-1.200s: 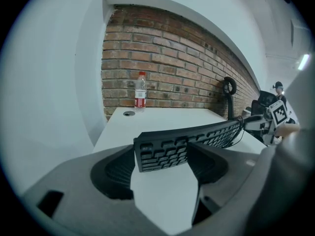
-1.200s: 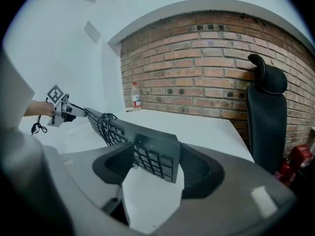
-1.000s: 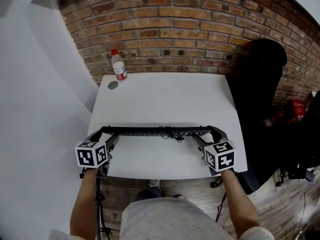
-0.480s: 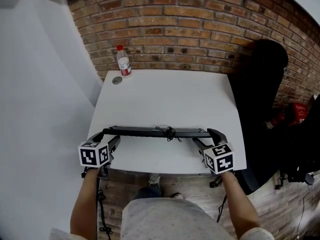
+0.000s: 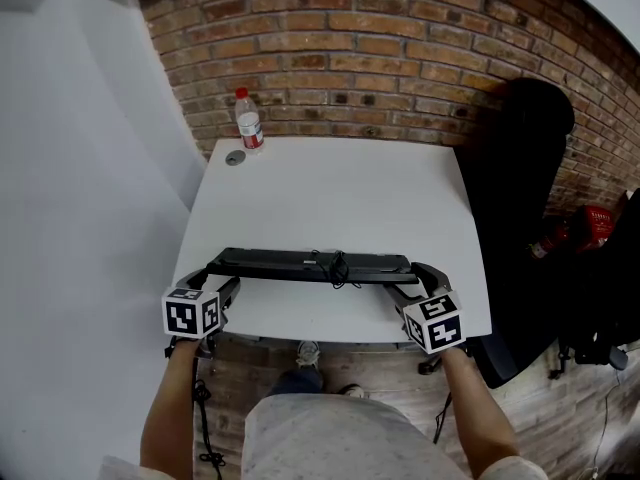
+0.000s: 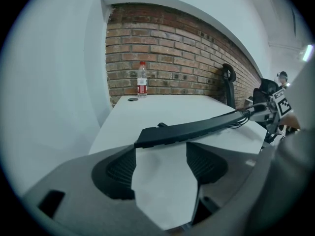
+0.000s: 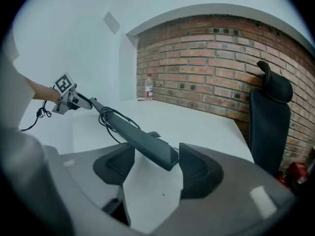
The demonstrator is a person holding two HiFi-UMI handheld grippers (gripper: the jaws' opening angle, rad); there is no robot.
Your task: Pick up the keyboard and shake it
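Both tongs [image 5: 213,274] [image 5: 412,274] on keyboard [image 5: 310,264] ends

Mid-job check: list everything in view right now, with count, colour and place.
keyboard: one, black, over the table's near edge, an end in each gripper
cable: one, black, bundled at the keyboard's middle
table: one, white, before the brick wall
bottle: one, clear with red cap, table's far left corner
round disc: one, grey, beside the bottle
chair: one, black, right of the table
red item: one, floor, far right
left gripper: one, grey, shut on the keyboard's left end
right gripper: one, grey, shut on its right end
forearms: two, behind the grippers
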